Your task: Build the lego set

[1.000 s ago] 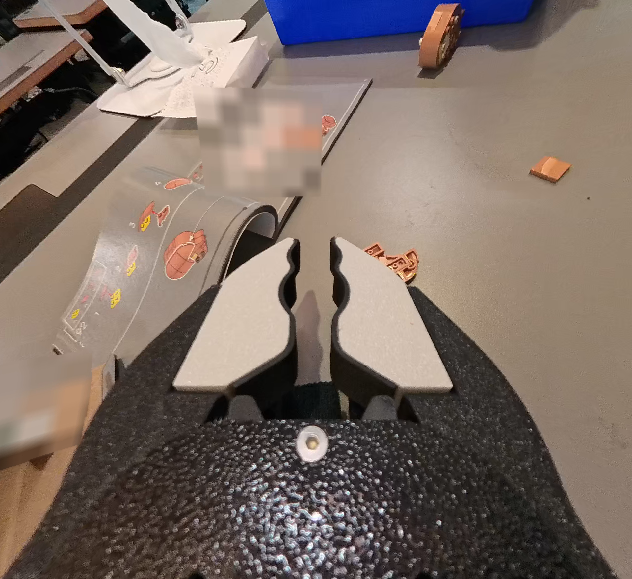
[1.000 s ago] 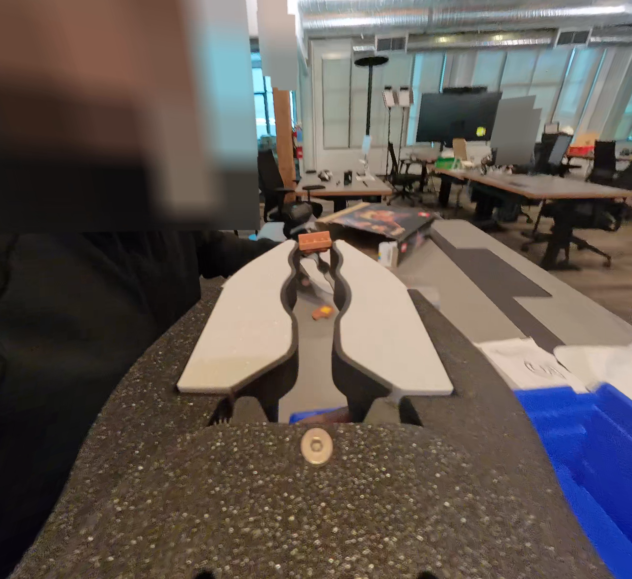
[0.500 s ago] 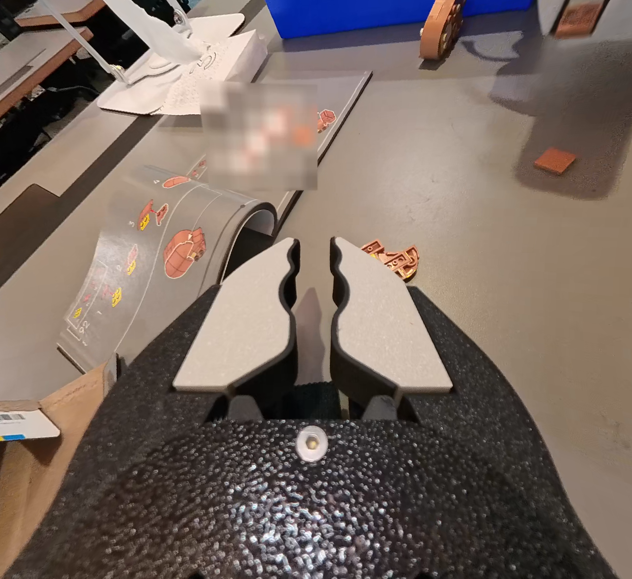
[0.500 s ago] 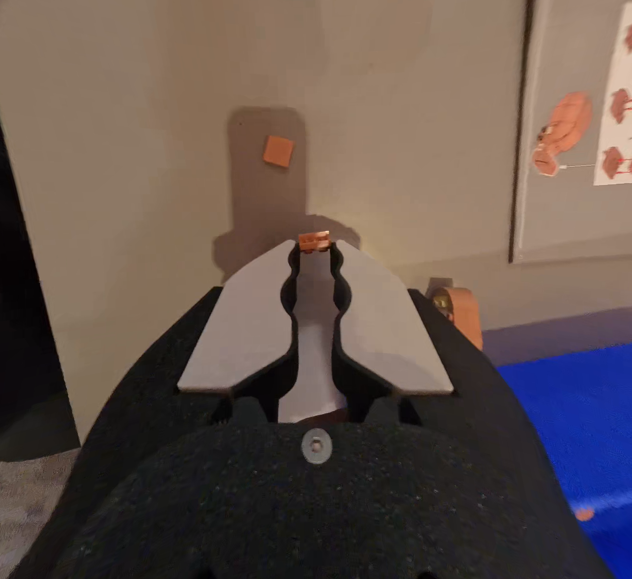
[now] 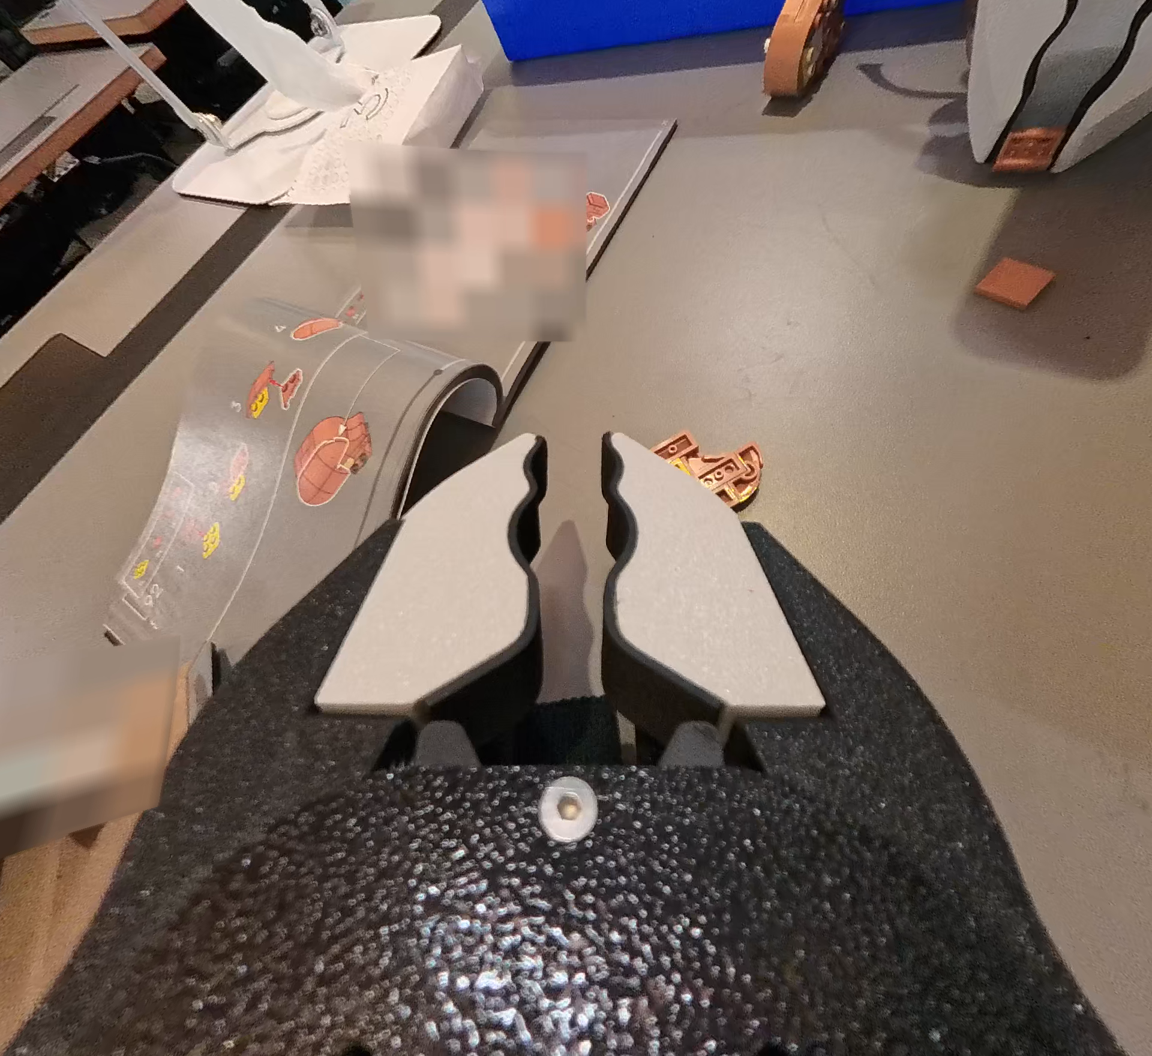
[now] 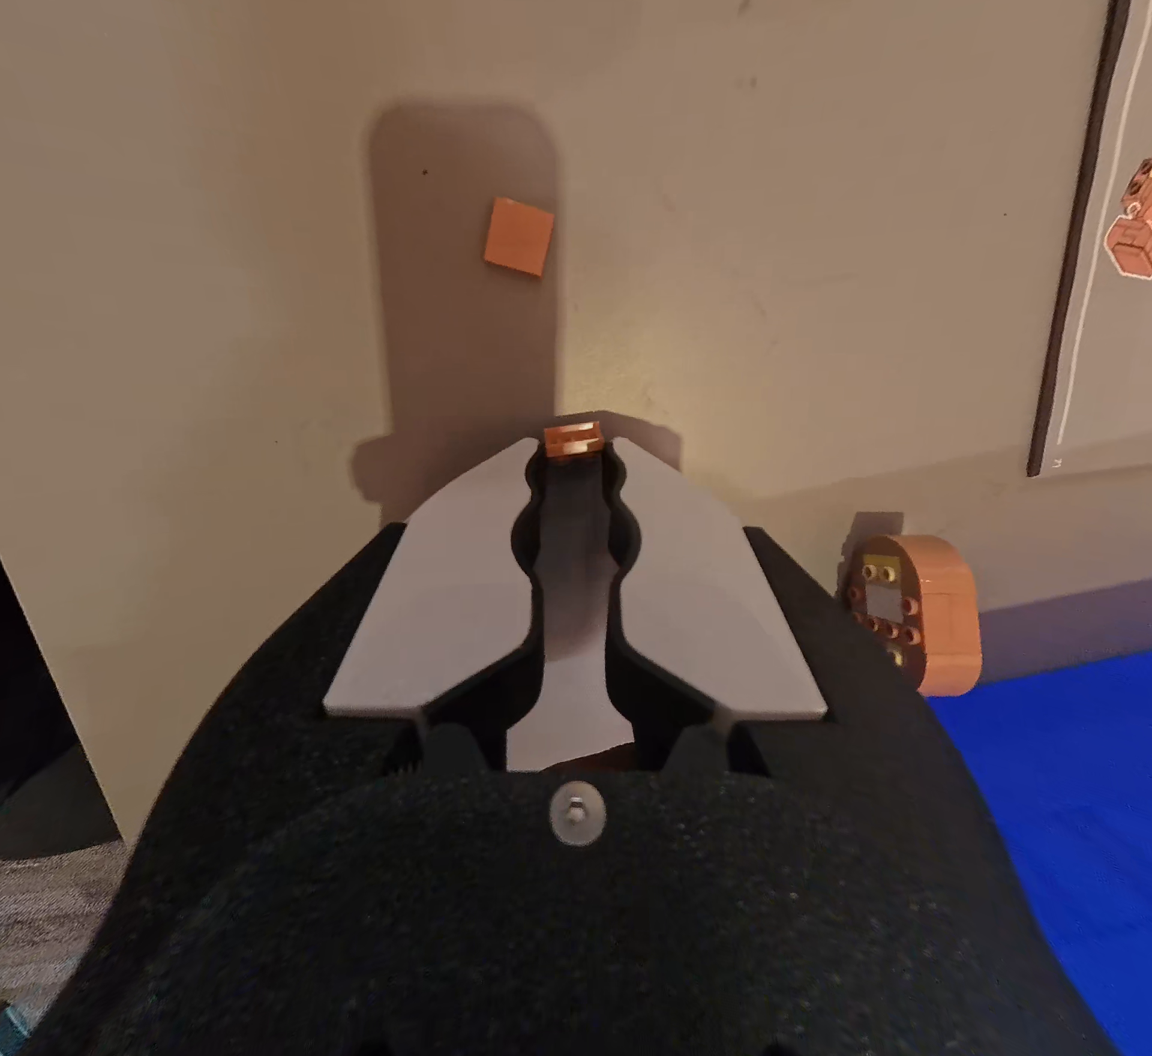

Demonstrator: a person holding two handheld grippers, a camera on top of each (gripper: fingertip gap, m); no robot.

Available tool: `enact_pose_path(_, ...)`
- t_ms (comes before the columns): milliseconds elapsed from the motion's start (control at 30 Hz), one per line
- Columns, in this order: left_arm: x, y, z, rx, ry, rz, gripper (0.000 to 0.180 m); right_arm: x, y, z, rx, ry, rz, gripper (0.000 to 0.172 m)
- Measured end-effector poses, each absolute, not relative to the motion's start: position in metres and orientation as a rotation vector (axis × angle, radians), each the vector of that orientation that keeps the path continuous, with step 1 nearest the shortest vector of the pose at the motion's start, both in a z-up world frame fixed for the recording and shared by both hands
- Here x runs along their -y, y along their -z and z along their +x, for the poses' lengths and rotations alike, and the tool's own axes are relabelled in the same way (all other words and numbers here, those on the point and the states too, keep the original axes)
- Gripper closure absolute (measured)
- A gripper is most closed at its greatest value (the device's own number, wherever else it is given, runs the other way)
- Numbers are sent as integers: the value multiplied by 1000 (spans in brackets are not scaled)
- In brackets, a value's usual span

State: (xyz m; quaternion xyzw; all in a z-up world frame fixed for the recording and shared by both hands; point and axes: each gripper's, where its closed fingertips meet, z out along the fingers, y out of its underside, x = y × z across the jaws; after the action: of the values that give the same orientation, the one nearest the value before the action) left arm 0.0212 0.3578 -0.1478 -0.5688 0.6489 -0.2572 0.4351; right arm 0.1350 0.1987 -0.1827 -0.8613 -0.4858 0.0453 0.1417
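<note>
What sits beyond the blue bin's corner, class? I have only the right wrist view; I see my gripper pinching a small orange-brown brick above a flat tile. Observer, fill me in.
Observer: A curled instruction booklet lies left of the left gripper.
Operator: Does that gripper hold anything?
Observer: No, its fingers stand apart with only table between.
Operator: Any loose pieces near it?
Observer: A small brown cluster of bricks lies just right of its fingertips.
</note>
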Motion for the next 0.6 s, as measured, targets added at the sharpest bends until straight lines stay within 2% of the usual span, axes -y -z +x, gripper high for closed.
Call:
enact_pose_path(267, -358, 147, 21, -1610, 647, -1420, 164, -200, 164, 132, 1303, -162, -2428, 149)
enact_pose_path(467, -359, 147, 21, -1602, 653, -1423, 164, -193, 82, 126, 1121, -375, -2207, 147)
enact_pose_path(600, -361, 145, 21, -1583, 655, -1423, 165, -214, 36, 173, 924, -254, -2108, 147)
